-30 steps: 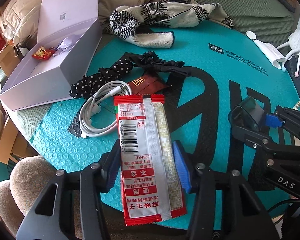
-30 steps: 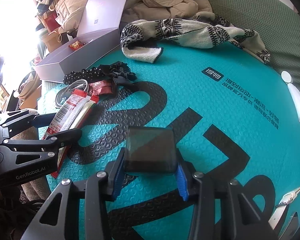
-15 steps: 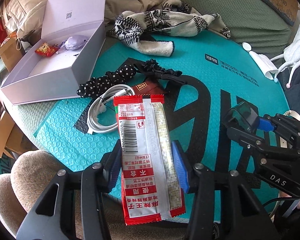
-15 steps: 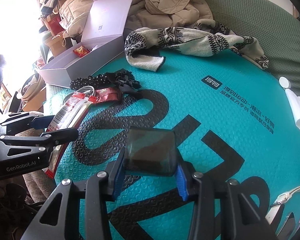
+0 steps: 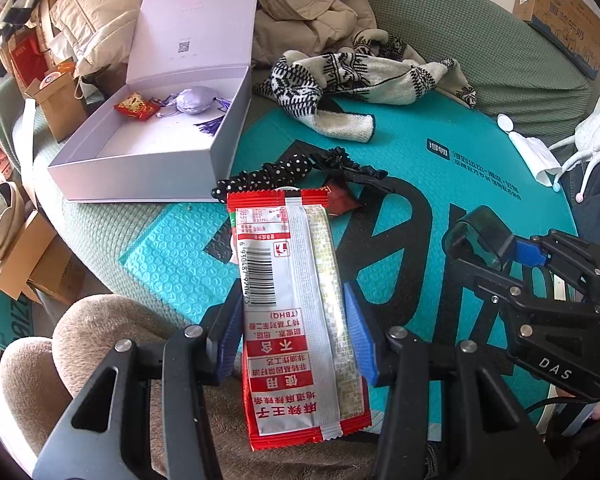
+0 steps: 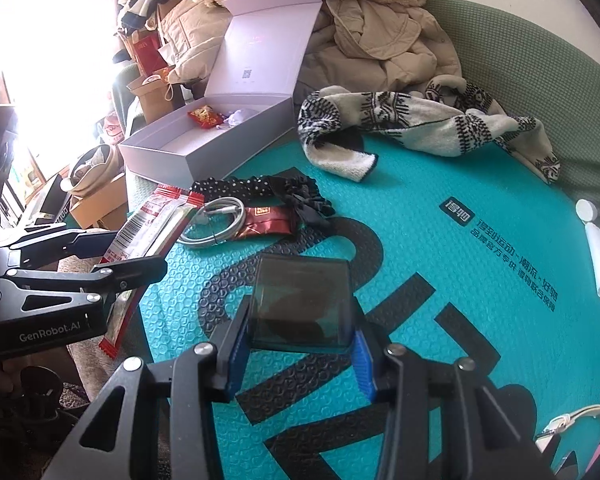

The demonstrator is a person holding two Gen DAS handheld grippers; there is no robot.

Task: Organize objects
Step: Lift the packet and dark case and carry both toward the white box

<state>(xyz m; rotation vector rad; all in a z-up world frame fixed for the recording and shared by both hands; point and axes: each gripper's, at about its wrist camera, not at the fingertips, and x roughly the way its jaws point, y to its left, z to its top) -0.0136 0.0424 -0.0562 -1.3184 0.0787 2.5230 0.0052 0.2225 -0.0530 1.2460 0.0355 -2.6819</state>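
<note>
Gripping snack packet [image 5: 296,312], left claw [image 5: 294,328]; right claw [image 6: 300,344] clamps tinted case [image 6: 302,306].

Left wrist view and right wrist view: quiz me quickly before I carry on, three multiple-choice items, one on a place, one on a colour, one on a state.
1. Where is the white cable?
A. inside the box
B. on the teal mat beside the dark red packet
C. on the scarf

2. What colour is the box?
A. pale lilac
B. green
C. orange

3. What is the left gripper doing?
A. open, empty
B. shut on the snack packet
C. shut on the scrunchie

Answers:
1 B: white cable lies coiled on the teal mat, touching the dark red packet.
2 A: the open box has pale lilac walls.
3 B: left gripper pads press both edges of the snack packet.
</note>
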